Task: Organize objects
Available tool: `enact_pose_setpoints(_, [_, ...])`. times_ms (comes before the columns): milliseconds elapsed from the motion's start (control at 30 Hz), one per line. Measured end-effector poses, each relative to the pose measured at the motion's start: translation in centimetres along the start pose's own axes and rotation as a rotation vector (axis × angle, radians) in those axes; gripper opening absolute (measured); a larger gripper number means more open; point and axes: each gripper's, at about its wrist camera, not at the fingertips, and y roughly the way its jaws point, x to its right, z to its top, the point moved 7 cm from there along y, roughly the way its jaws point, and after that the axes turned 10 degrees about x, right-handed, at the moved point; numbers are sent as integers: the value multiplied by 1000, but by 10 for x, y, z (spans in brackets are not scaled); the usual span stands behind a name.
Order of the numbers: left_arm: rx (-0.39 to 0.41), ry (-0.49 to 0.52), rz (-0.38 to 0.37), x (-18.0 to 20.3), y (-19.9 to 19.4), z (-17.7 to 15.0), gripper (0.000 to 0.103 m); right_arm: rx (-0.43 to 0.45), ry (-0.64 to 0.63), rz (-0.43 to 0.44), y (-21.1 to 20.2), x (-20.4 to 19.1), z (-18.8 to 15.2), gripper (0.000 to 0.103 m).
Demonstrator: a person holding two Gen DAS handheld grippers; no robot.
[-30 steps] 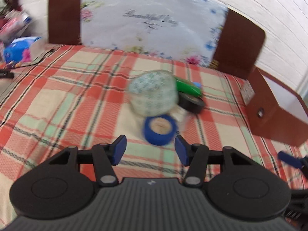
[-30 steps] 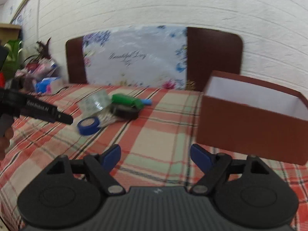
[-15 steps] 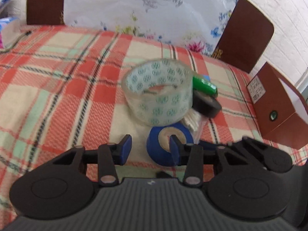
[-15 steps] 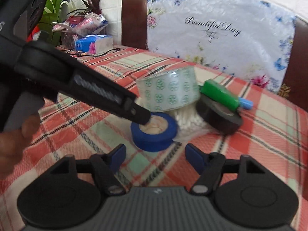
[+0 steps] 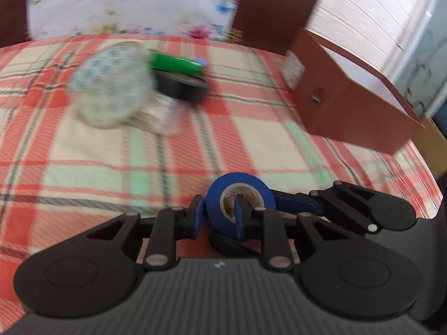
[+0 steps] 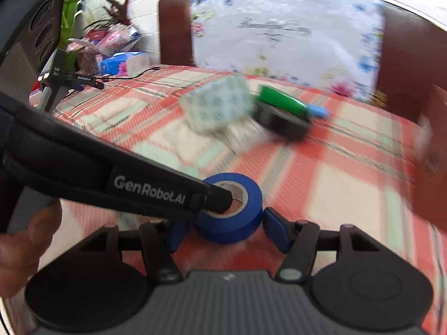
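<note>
Between both claws, low over the plaid desk point(image 5: 251, 128), sits the blue tape point(image 5: 240, 195). One finger of the left claw point(image 5: 217, 217) is inside its core, one outside, closing on its wall. The right claw point(image 6: 220, 230) straddles the roll, closing, pads not quite touching. Farther back lie patterned tape point(image 5: 110, 89), black tape point(image 5: 183, 85) and a brown box point(image 5: 349, 106).

A surface covered in a red, cream and mint plaid cloth point(image 5: 111, 150) carries everything; on it lie a clear patterned tape roll point(image 5: 110, 89), a black tape roll point(image 5: 181, 85) just beside it with a green object point(image 5: 174, 62) resting across its top; a brown cardboard box point(image 5: 349, 103) stands well apart at the right; a blue tape roll point(image 6: 230, 209) sits nearest the cameras.
</note>
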Motion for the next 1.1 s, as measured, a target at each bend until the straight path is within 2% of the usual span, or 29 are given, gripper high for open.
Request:
enact_pose_setpoints(67, [-7,45,-38,27,2,3,26,13,11,-46,-21,12,-9,59])
enact_pose_setpoints(133, [21,88,-74,56,1,17,25,45,30,-99,-39,26,-10,59])
enact_pose_setpoints(300, [143,204,-154,132,1,72,25,214,90,-247,-86,82,18,59])
enact_pose_setpoints(467, [215,273,-240,206,23,121,25,339,85,-400,-127,149,48,59])
enact_pose_setpoints(567, [243,304,-257,243,50,141,26,393,98,-465,-142,192,59,59])
enact_pose_setpoints(667, [252,324,-229,267,88,156,26,416,121,-525,-137,237,64,59])
enact_pose_setpoints(733, [288,358,-170,275,113,163,39,418,151,-550,-125,266,66,61])
enact_pose_setpoints(800, [294,403,-72,273,137,168,40,384,145,-591,-102,298,67,72])
enact_pose_setpoints(833, [271,403,-34,266,144,170,40,372,138,-637,-93,311,65,72])
enact_pose_setpoints(867, [258,373,-38,258,144,171,39,360,139,-661,-88,319,61,70])
enact_pose_setpoints(933, [271,332,-59,243,136,172,40,369,186,-640,-90,325,54,69])
enact_pose_setpoints(1000, [278,329,-25,228,131,169,40,412,230,-610,-105,322,43,70])
enact_pose_setpoints(1100, [232,283,-21,209,127,160,40,427,237,-603,-118,312,31,70])
